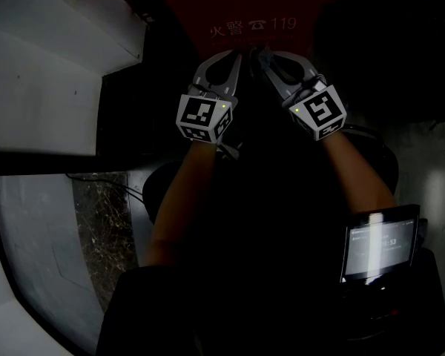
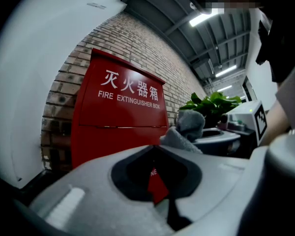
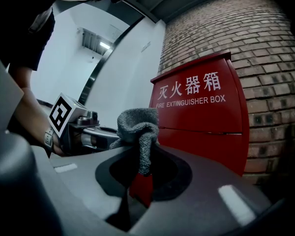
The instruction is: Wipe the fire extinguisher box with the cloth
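Cloth [image 3: 137,127] is pinched in my right gripper [image 3: 143,167]. The jaws are closed on a narrow lower fold, and the rest bunches into a grey wad above and just ahead of the tips. I hold it this way so that the soft wad, not the jaw plastic, meets the surface first.

The box [image 3: 206,127] stands ahead of this gripper and slightly to its right. It is upright against the brick wall [image 3: 265,43], with its red front turned toward me. As far as I can tell, cloth and box are near each other but not yet touching, so I judge the wiping has not begun.

My left gripper [image 2: 160,173] hangs just beside the right one, on its left. Its jaws are pressed together with nothing between them, and only a sliver of red box shows through the opening behind the tips. It looks parked close so it stays out of the cloth's way but is ready to steady things.

Next, I think, the wad must go forward onto the red front and sweep across it. Since the grip is on so little fabric, a hard drag could pull the cloth free.
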